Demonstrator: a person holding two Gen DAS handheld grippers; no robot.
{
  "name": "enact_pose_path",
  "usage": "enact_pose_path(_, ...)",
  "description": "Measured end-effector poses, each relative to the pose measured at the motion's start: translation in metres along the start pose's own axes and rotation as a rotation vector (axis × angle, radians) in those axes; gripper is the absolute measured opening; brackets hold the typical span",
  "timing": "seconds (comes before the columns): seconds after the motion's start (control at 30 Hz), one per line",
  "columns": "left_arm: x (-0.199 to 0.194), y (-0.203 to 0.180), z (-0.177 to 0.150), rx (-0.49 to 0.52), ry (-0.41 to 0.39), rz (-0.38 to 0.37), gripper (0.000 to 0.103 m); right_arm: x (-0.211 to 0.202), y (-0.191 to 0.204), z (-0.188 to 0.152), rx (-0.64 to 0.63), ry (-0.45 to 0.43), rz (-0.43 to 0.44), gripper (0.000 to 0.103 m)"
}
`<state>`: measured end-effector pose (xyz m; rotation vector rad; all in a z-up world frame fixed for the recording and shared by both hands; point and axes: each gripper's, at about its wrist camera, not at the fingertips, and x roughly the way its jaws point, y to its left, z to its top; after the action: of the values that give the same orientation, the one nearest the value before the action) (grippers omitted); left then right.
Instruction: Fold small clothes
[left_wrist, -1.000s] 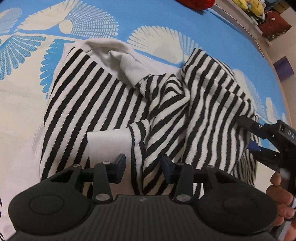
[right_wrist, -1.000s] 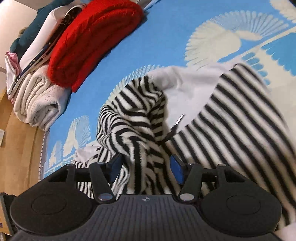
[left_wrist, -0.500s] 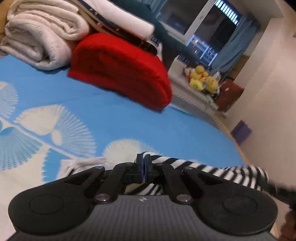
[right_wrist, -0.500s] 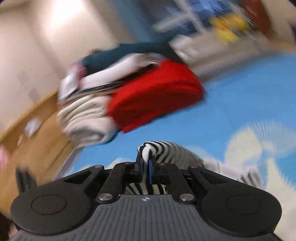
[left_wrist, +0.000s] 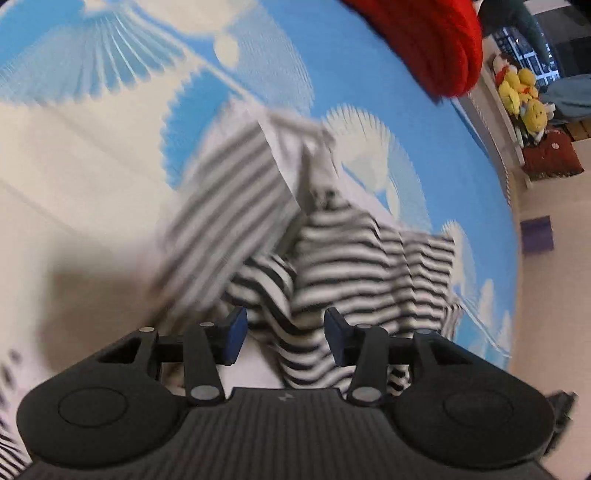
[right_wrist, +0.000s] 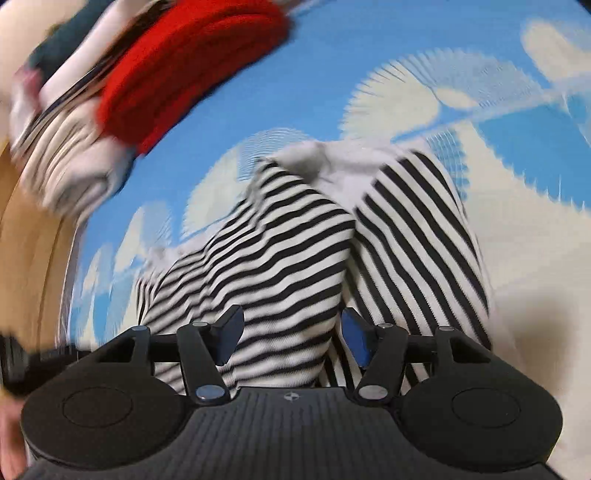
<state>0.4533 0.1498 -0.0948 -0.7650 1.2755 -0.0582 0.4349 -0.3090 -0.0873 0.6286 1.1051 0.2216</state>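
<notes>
A blurred stack of folded pale blankets (right_wrist: 62, 147) and a red knitted bundle (right_wrist: 177, 70) sat at the far left edge of the blue-and-cream patterned bed cover (right_wrist: 369, 44), well apart from the garment; yellow plush toys (left_wrist: 524, 96) stood on a shelf beyond the bed. The striped black-and-white top (right_wrist: 295, 240) lay rumpled mid-cover, its white lining showing at the far end. The left hand-held gripper (left_wrist: 282, 339) and right hand-held gripper (right_wrist: 290, 338) had just opened, jaws parted above the cloth, gripping nothing.
</notes>
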Motion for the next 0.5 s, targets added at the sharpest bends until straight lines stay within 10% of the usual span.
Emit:
enact_pose_path(0.2, 0.032, -0.028, -0.015, 0.076, 0.007, 0.081, 0.049, 0.05, -0.002, 0.0, 0.095, 0.02, -0.046, 0.056)
enact_pose_path(0.33, 0.037, -0.043, -0.016, 0.152, -0.087, 0.104, 0.008, 0.062, -0.003, -0.004, 0.131, -0.017, -0.111, 0.001)
enact_pose_path(0.5, -0.035, -0.041, -0.005, 0.092, -0.41, -0.321, 0.004, 0.008, 0.019, 0.005, 0.144, -0.262, 0.058, 0.001)
